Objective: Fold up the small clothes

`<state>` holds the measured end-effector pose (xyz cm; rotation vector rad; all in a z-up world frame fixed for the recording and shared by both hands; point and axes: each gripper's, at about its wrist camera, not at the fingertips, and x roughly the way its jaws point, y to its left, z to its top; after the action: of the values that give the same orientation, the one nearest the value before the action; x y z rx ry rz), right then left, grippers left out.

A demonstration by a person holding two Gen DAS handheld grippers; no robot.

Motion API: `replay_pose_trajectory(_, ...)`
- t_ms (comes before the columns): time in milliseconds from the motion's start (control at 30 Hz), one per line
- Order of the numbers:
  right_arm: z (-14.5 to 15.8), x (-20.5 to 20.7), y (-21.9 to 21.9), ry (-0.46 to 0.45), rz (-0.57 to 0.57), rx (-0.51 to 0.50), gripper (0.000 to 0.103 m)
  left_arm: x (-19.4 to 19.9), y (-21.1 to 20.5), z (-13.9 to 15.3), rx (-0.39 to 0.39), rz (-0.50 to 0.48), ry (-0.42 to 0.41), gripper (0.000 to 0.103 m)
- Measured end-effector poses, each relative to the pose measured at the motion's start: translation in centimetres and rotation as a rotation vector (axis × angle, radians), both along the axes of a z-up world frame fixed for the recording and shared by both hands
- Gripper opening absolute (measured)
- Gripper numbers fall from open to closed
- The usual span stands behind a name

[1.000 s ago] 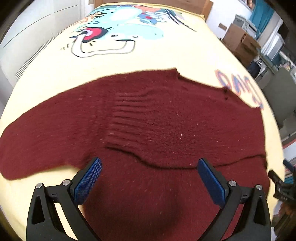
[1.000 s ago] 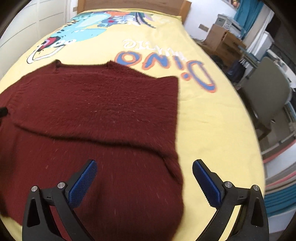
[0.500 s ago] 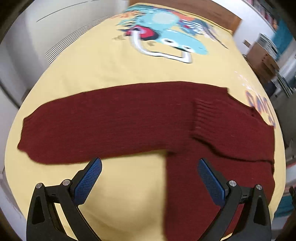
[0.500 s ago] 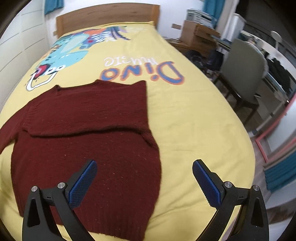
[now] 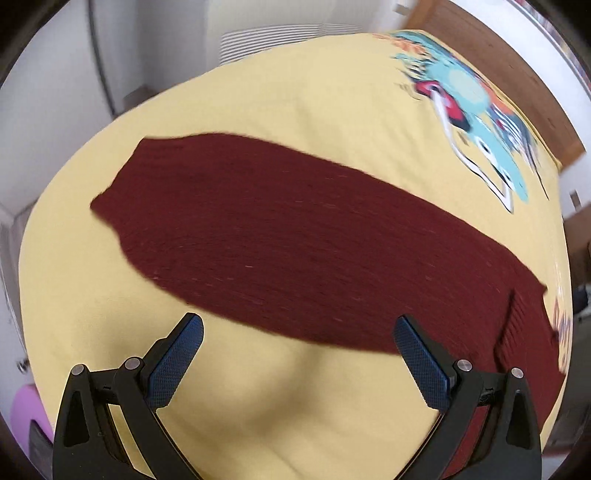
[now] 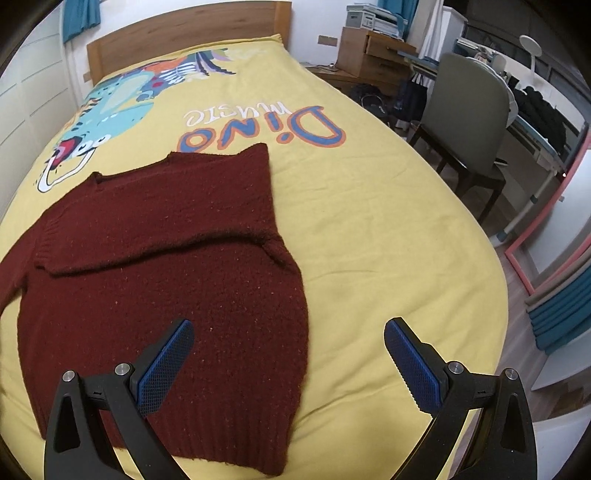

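The bed (image 6: 369,229), under a yellow dinosaur-print cover, carries a maroon knit sweater (image 6: 166,280) lying flat, one sleeve (image 5: 295,243) stretched out sideways, the other folded across the chest. My left claw (image 5: 295,332) and right claw (image 6: 286,332) hang above it, both spread wide, gripping nothing.

I see a bed (image 6: 369,229) under a yellow dinosaur-print cover, with a wooden headboard (image 6: 184,35) against a white wall. To its right stand a grey chair (image 6: 469,122), a wooden drawer unit (image 6: 373,51) and a desk on wood flooring; teal curtains (image 6: 79,16) hang behind
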<state>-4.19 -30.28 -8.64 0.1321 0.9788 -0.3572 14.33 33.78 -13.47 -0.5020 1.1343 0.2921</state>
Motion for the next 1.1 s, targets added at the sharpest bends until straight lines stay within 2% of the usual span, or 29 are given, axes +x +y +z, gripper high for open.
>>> replay_pose_trajectory(133, 0.3, 0.0, 0.7, -0.01, 0.026, -0.009, 0.103, -0.4, 3.2, -1.3, -0.065, 0.114, 0.027, 0.102)
replay_pose_trajectory(233, 0.2, -0.1, 1.0, -0.019, 0.031, -0.021, 0.103, -0.2, 5.2, -2.7, -0.075, 0.172, 0.073, 0.102)
replay_pose_trajectory(333, -0.4, -0.1, 0.8, -0.005, 0.025, 0.003, 0.103, 0.6, 6.6, -4.0, -0.073, 0.196, 0.115, 0.102)
replay_pose_trajectory(533, -1.0, -0.8, 0.3, 0.016, 0.015, 0.003, 0.103, 2.0, 8.4, -4.5, -0.054, 0.179, 0.093, 0.101)
replay_pose_trajectory(600, -1.0, -1.1, 0.2, 0.018, 0.012, 0.003, 0.103, 2.5, 8.5, -4.2, -0.045, 0.151, 0.098, 0.089)
replay_pose_trajectory(633, -1.0, -1.1, 0.1, 0.022, 0.01, 0.0, 0.103, 2.5, 8.5, -3.7, -0.025, 0.142, 0.085, 0.058)
replay_pose_trajectory(667, -1.1, -1.1, 0.0, 0.034, 0.006, -0.014, 0.103, 1.9, 8.6, -3.2, -0.021, 0.133, 0.077, 0.035)
replay_pose_trajectory(700, -1.3, -1.1, 0.0, 0.042, 0.003, -0.023, 0.103, 2.1, 8.7, -2.9, -0.036, 0.118, 0.074, 0.027)
replay_pose_trajectory(733, -1.4, -1.2, -0.2, 0.047, -0.001, -0.023, 0.103, 2.0, 8.9, -2.8, -0.067, 0.1, 0.071, 0.015)
replay_pose_trajectory(767, -1.6, -1.2, -0.3, 0.048, -0.004, -0.017, 0.103, 2.1, 9.0, -2.5, -0.087, 0.087, 0.074, 0.014)
replay_pose_trajectory(867, -2.1, -1.4, -0.7, 0.041, -0.013, 0.016, 0.103, 2.0, 8.9, -0.4, -0.048, 0.065, 0.059, 0.014)
replay_pose_trajectory(1033, -3.0, -1.4, -0.8, 0.047, -0.006, 0.04, 0.103, 1.2, 6.5, 2.6, -0.036, 0.014, 0.02, 0.014)
replay_pose_trajectory(1100, -3.3, -1.2, -1.0, 0.049, -0.001, 0.051, 0.103, 0.9, 5.0, 4.0, -0.06, -0.021, -0.01, 0.014)
